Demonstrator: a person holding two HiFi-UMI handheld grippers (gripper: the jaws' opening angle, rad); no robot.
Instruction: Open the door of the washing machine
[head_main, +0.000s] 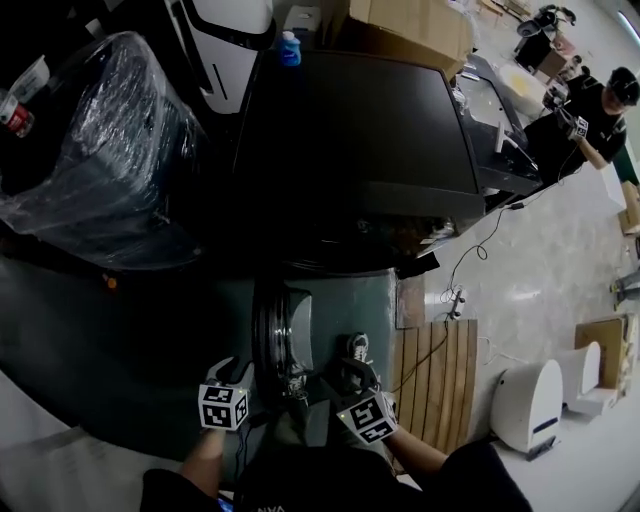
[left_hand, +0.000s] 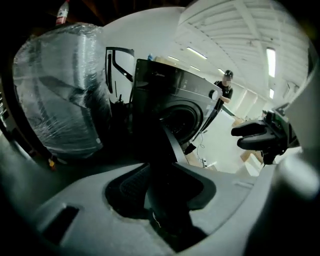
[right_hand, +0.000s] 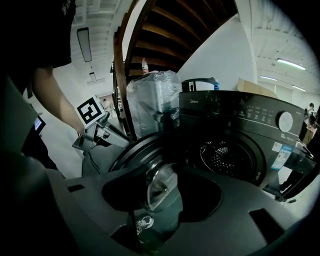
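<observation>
The dark front-loading washing machine (head_main: 350, 110) stands ahead with its round door (head_main: 272, 340) swung out toward me, seen edge-on. In the right gripper view the drum (right_hand: 220, 155) lies bare and the door's glass bowl (right_hand: 160, 185) shows just beyond my right gripper (right_hand: 162, 200), whose jaws stand wide apart on nothing. That gripper (head_main: 352, 352) hangs right of the door. My left gripper (head_main: 236, 372) is close to the door's left side. Its jaws (left_hand: 165, 195) stand apart, with the door's edge (left_hand: 169, 142) showing past the gap. I see no pad pressing on it.
A plastic-wrapped appliance (head_main: 110, 150) stands left of the washer. A wooden pallet (head_main: 435, 380) and a white device (head_main: 530, 405) lie on the floor to the right, with a cable (head_main: 470, 260) trailing there. A person (head_main: 590, 110) works at the far right. Cardboard boxes (head_main: 410, 25) sit behind.
</observation>
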